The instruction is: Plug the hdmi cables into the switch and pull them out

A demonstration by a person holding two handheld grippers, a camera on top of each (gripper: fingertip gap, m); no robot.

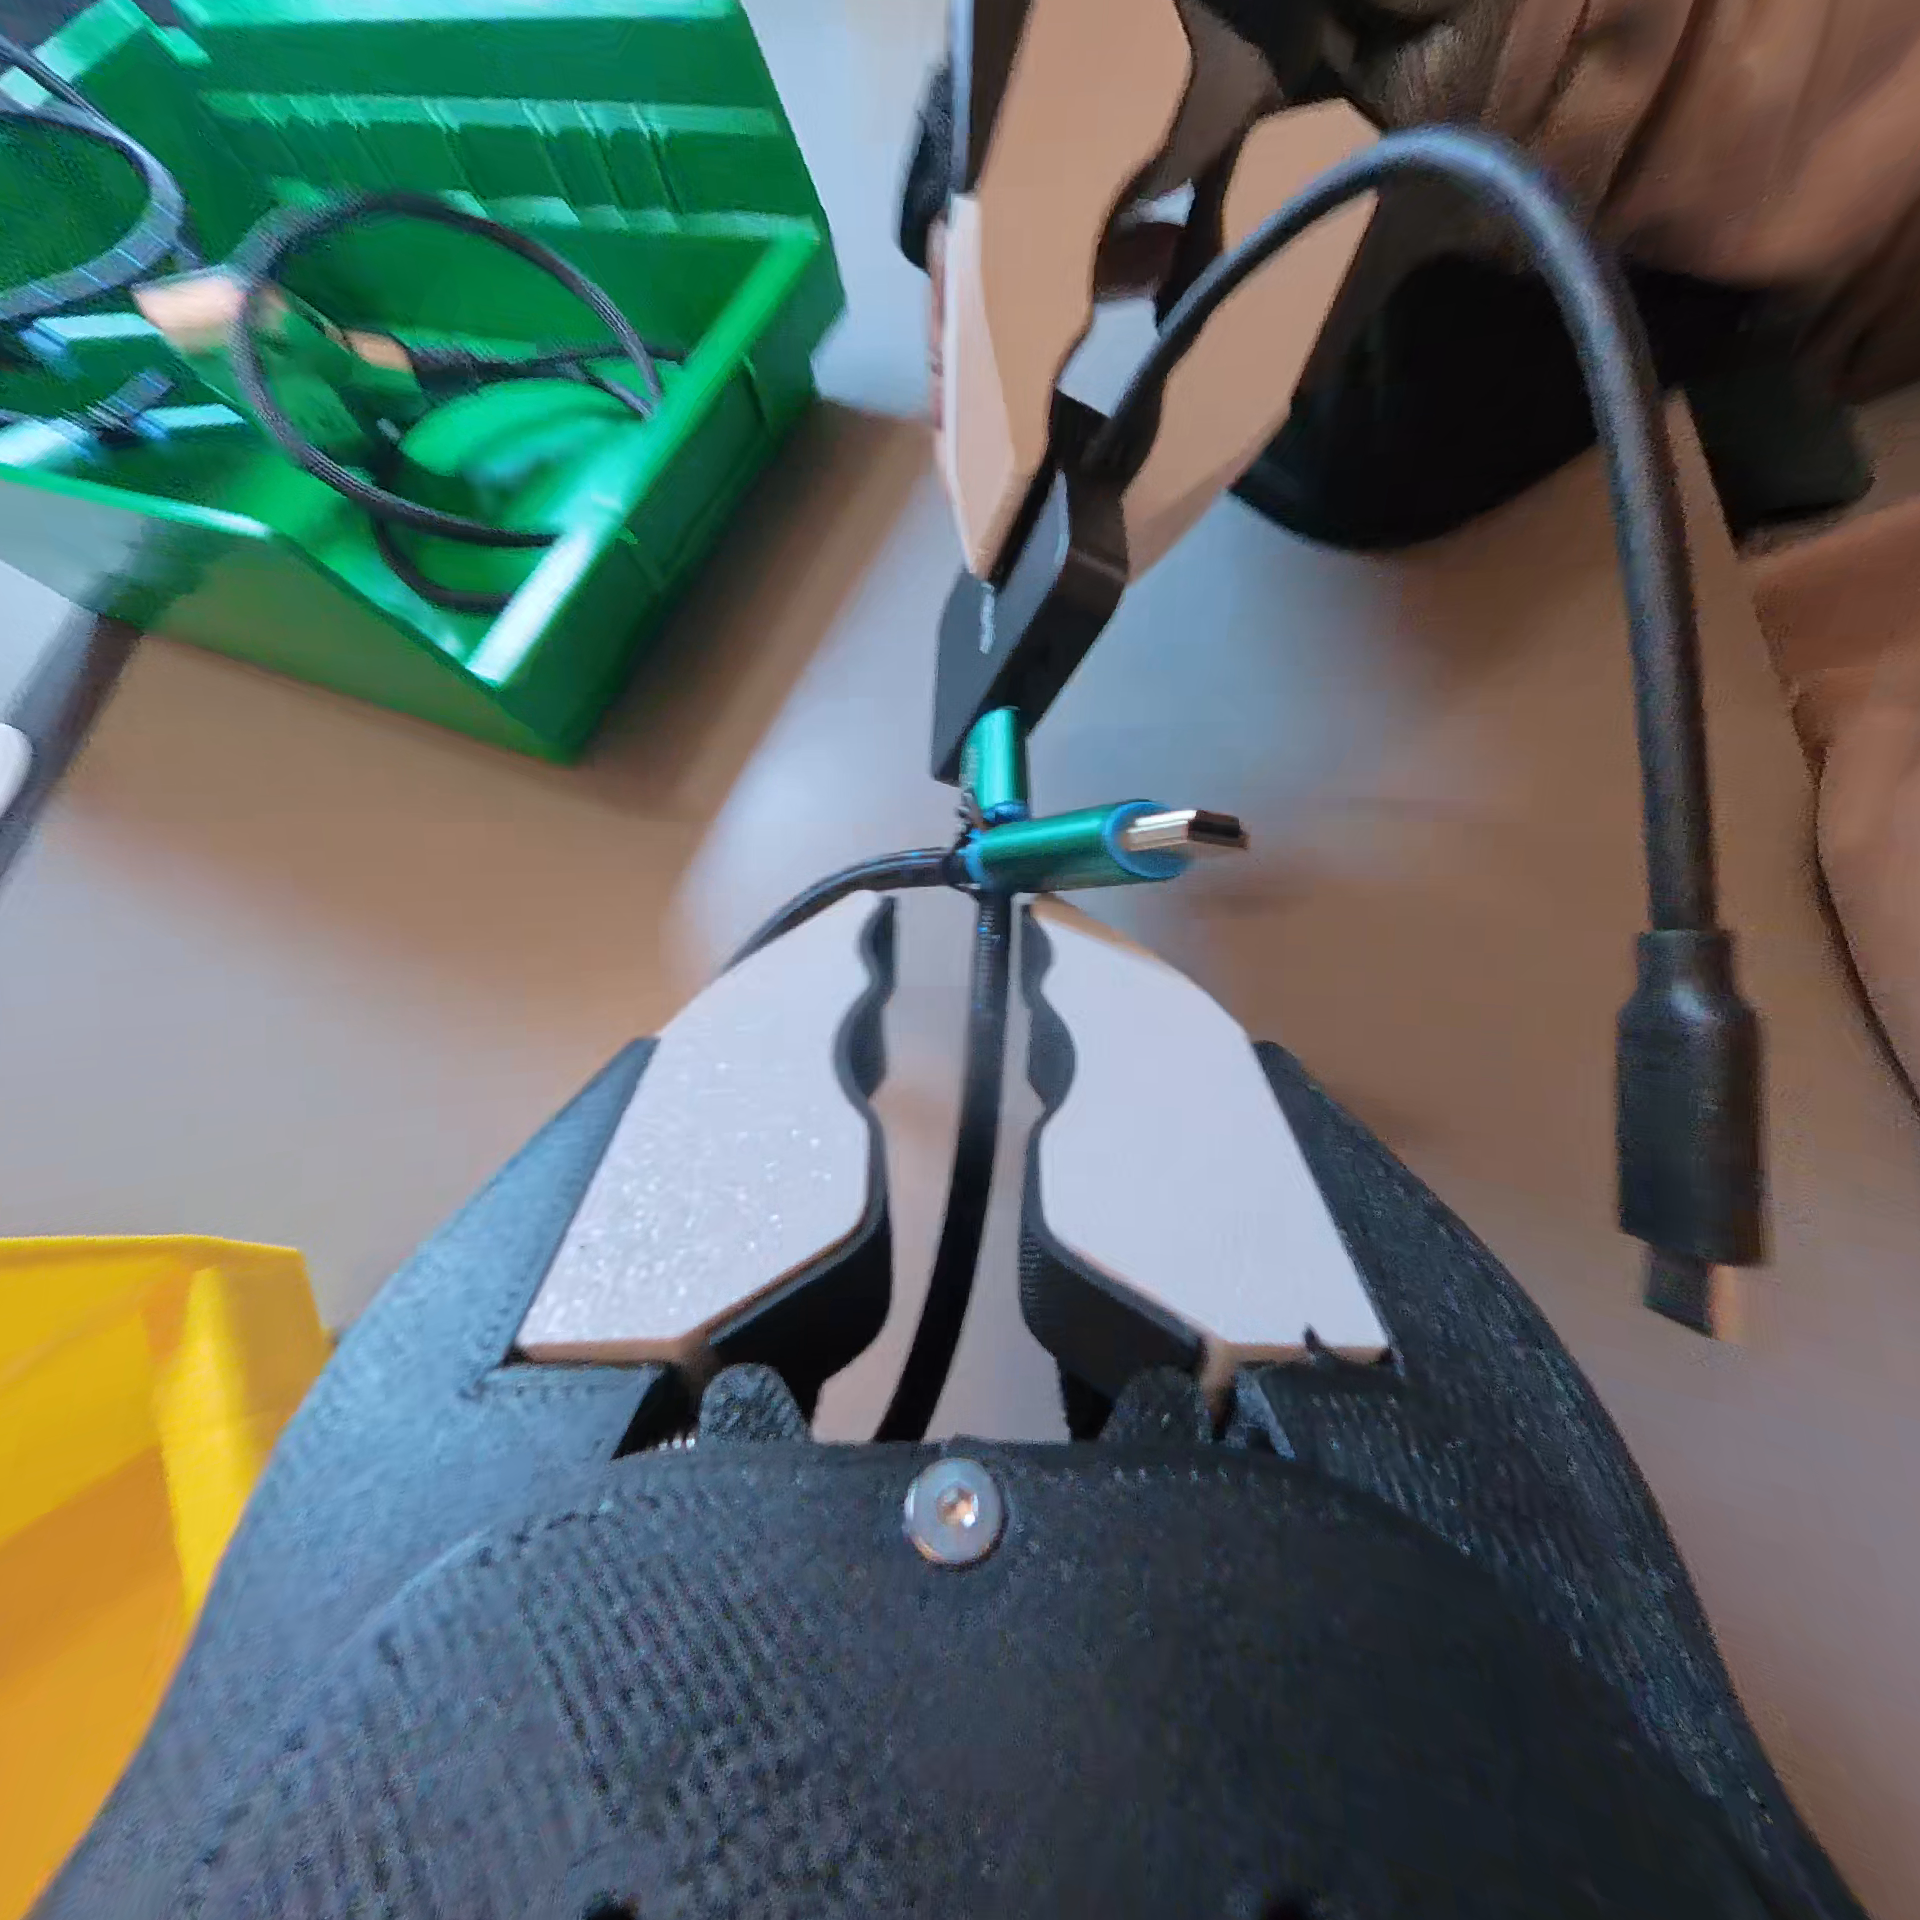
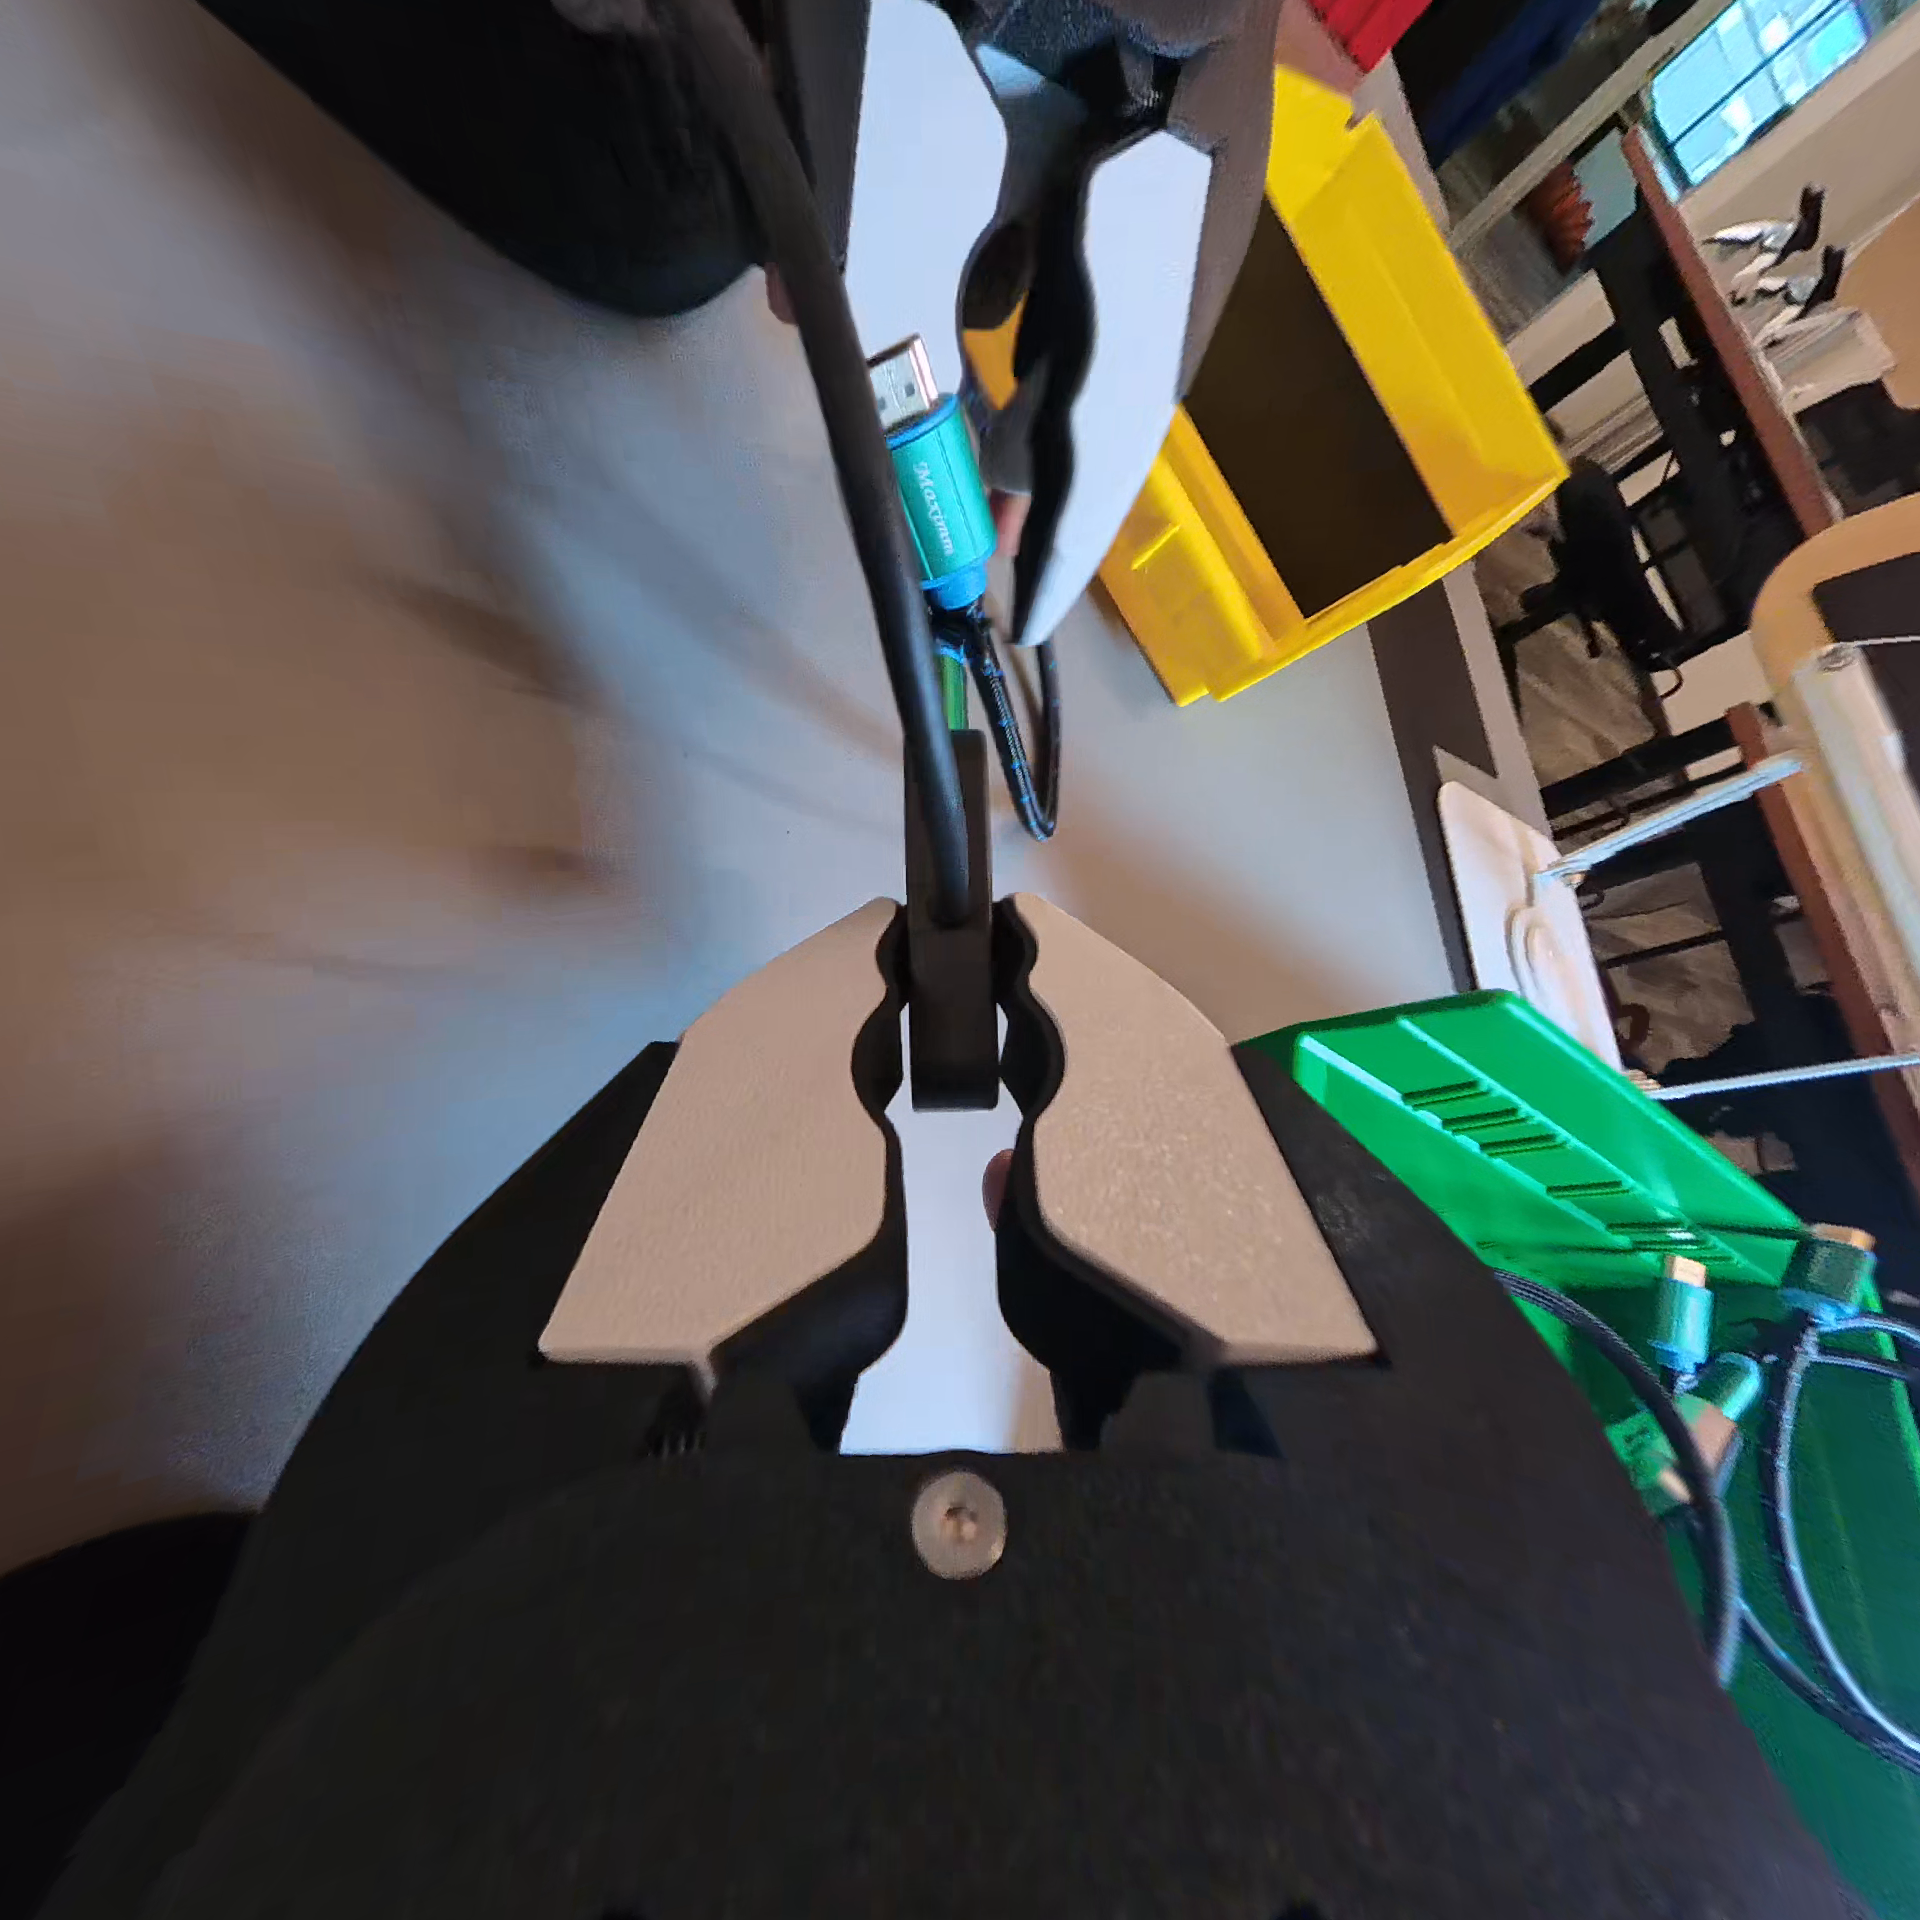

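My right gripper is shut on the small black HDMI switch and holds it above the pale table. It also shows at the top of the left wrist view, with the switch pointing down. One teal HDMI plug sits in the switch. A second teal plug hangs free beside it, its gold tip pointing right. The switch's black pigtail arcs right to a hanging black plug. My left gripper is slightly open just below the plugs. A braided cable runs loosely between its fingers.
A green bin holding more braided cables and teal plugs stands at the far left; it also shows in the right wrist view. A yellow bin is at the near left. A dark rounded object lies beyond the switch.
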